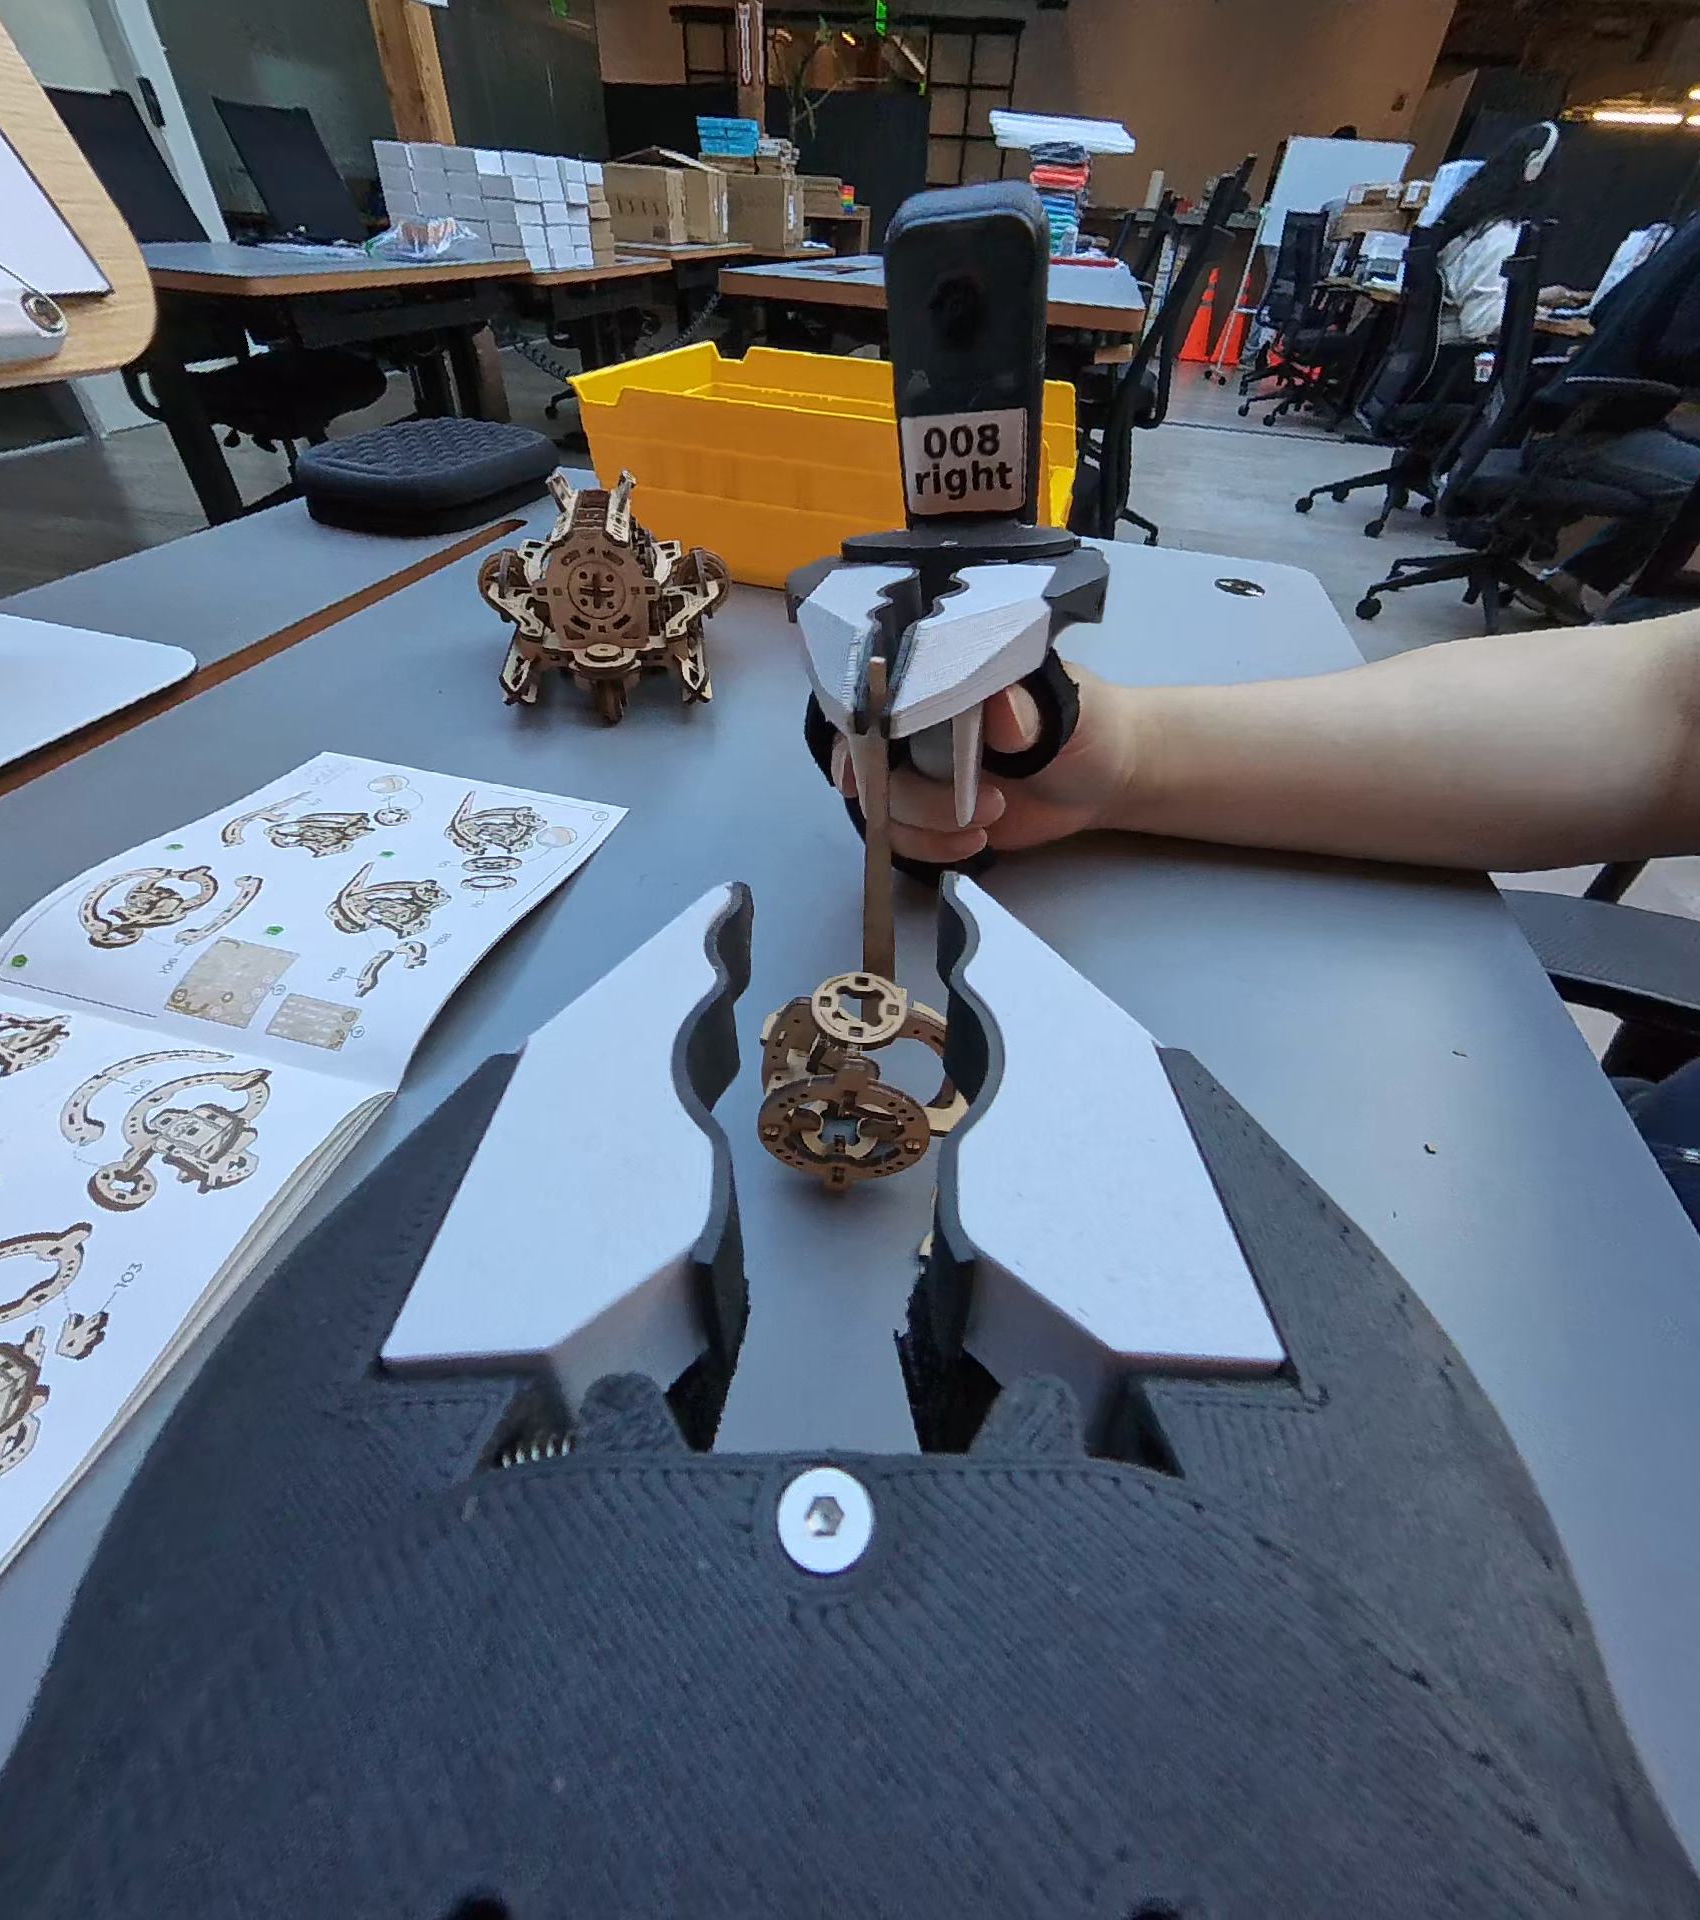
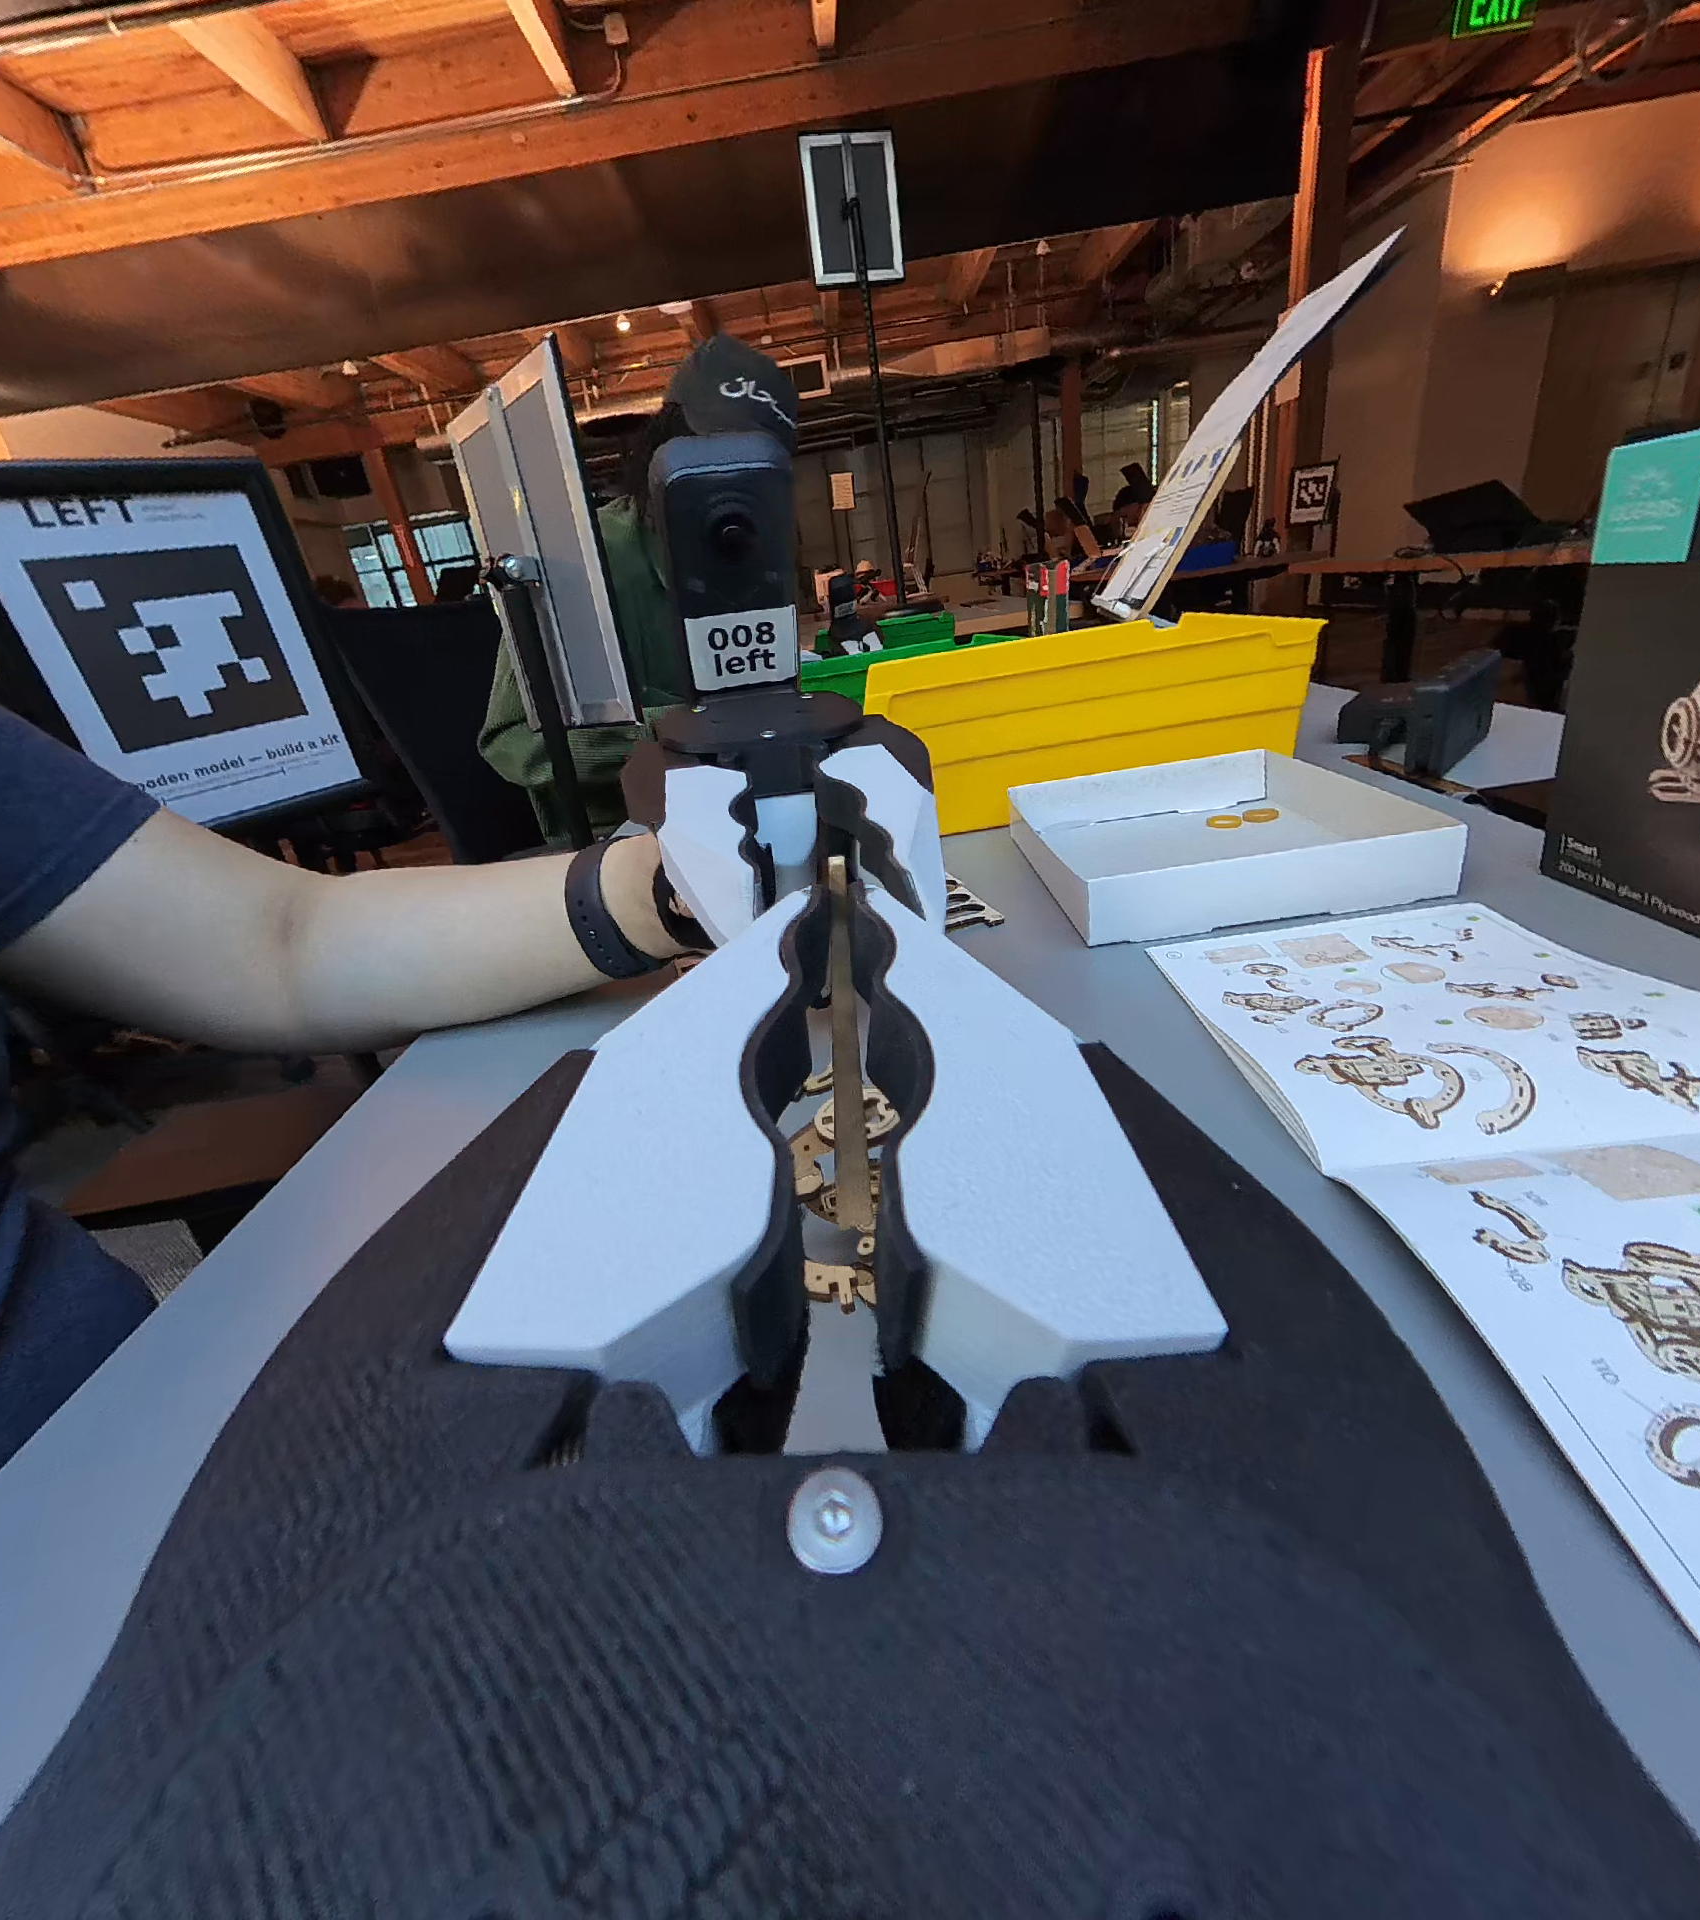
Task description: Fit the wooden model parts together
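A small wooden sub-assembly of rings and a horseshoe piece [image 1: 841,1101] stands on the grey table [image 1: 1241,1039] between the fingers of my left gripper [image 1: 844,894]. The left jaws are apart; the horseshoe meets the right pad and a thin gap shows on the left. My right gripper [image 1: 877,727] faces it, shut on a thin wooden strip [image 1: 877,831] whose lower end reaches the assembly's top ring. In the right wrist view the right gripper [image 2: 835,899] pinches the strip [image 2: 844,1039] edge-on, with the assembly [image 2: 830,1153] seen through the gap. The left gripper [image 2: 792,862] shows behind.
A built wooden model [image 1: 602,603] and a yellow bin [image 1: 773,436] stand at the far side. An open instruction booklet [image 1: 202,987] lies on the left. A white tray [image 2: 1241,883] with two small rings and the kit box [image 2: 1698,675] show in the right wrist view. Left and right tips are no more than a few centimetres apart.
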A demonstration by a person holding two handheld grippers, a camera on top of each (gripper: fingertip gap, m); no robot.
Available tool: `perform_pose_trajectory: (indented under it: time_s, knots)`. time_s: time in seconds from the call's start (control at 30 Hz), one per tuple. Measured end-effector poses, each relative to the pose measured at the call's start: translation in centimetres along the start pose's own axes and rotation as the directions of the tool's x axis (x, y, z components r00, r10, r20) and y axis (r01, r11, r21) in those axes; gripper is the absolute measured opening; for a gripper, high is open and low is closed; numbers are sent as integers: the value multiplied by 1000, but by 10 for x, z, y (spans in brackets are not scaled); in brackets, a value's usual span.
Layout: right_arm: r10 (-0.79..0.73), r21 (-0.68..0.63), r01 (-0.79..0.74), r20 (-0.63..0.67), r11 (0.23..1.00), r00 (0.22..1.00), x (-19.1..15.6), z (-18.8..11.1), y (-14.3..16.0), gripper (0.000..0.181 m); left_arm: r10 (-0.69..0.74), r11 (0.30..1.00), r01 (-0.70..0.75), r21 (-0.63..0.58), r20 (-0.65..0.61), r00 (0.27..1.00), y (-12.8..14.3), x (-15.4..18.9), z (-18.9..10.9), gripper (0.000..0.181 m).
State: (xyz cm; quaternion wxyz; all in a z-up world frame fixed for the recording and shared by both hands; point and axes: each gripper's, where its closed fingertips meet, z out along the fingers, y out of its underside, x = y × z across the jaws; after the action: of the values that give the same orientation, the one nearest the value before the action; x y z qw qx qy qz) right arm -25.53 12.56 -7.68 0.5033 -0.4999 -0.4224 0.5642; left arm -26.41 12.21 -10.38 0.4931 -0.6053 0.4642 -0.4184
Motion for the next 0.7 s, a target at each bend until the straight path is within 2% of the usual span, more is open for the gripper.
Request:
perform_pose_trajectory:
  time_s: [0.5,0.6,0.7]
  knots:
    - [-52,-68,51,-12,996,999,3,6,12,0,-1,1000,0,-13,-5,1000,4,1,2,34]
    - [-24,-26,24,-2,999,1000,2,4,6,1,-2,1000,2,-4,0,1000,2,-1,1,34]
    - [26,100,-28,26,995,999,1,-5,-20,1,1,1000,-2,31,22,1000,-6,-5,-6,34]
